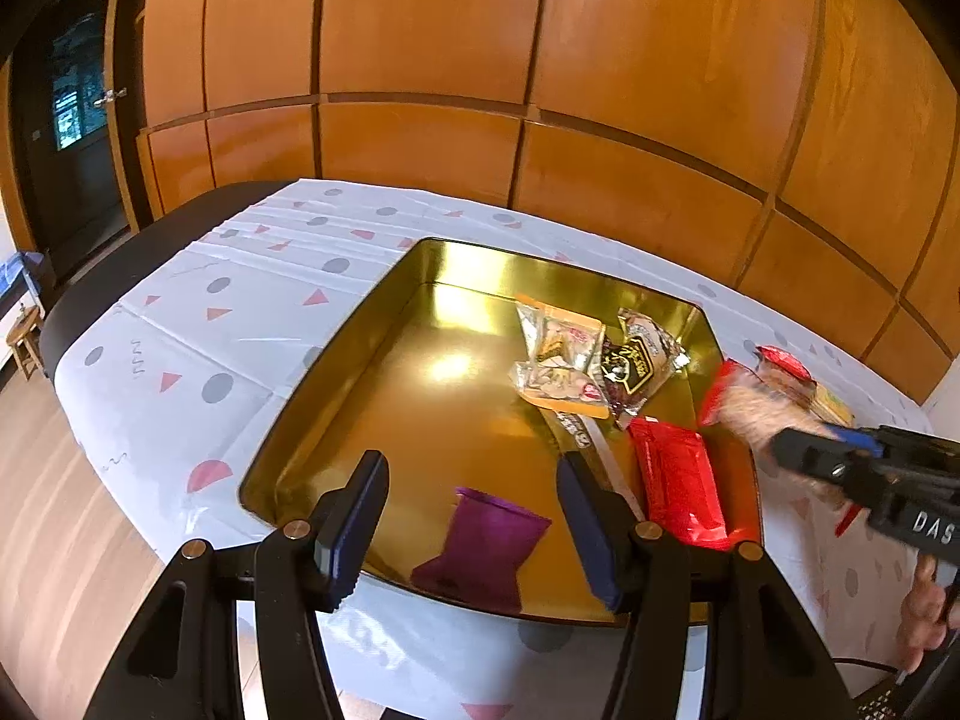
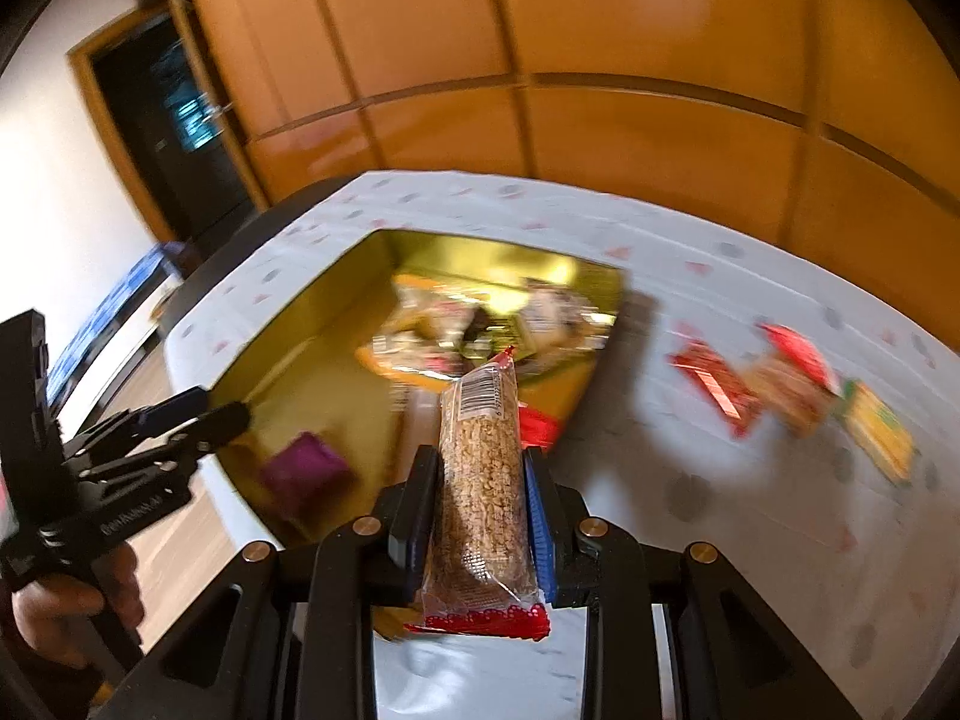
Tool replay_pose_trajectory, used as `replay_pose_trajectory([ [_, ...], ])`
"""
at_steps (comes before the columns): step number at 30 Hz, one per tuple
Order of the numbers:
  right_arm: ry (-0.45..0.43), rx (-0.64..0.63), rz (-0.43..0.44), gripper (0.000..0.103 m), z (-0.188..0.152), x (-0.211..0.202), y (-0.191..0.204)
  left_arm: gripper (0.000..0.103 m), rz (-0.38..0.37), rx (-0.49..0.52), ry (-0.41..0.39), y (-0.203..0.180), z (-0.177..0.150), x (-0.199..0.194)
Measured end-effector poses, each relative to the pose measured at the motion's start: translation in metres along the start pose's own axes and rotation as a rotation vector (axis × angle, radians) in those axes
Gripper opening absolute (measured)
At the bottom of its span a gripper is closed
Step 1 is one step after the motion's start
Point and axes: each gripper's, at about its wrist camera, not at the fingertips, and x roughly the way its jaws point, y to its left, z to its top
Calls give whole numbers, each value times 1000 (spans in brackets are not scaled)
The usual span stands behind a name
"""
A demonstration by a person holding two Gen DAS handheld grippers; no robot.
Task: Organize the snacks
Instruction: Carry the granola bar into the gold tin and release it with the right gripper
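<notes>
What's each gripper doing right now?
Left gripper: open, empty, over the gold tray.
Right gripper: shut on the granola bar.

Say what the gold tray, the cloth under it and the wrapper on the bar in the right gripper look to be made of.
Gold tray: likely metal, polished; it mirrors the light. Cloth: thin plastic sheet, probably; glossy, with sharp fold creases. Wrapper on the bar: clear plastic film with red crimped ends; the grainy bar shows through.
</notes>
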Motion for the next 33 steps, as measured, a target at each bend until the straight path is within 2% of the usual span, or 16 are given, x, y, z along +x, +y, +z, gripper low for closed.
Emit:
replay_pose_trajectory([
  [4, 34, -20, 50, 28, 5, 14, 19, 59, 10, -13, -2, 6, 0, -1],
  [10, 96, -44, 57, 28, 11, 50, 40, 59, 20, -31, -4, 13, -1, -1],
  [18, 208, 0, 80, 30, 2, 94, 44, 59, 41, -55, 15, 26, -5, 2],
  [29, 236, -28, 81, 24, -10, 102, 49, 59, 38, -52, 16, 24, -6, 2],
  [33, 213, -72, 33, 23, -11, 99, 56, 59, 40, -44, 8, 24, -4, -1],
])
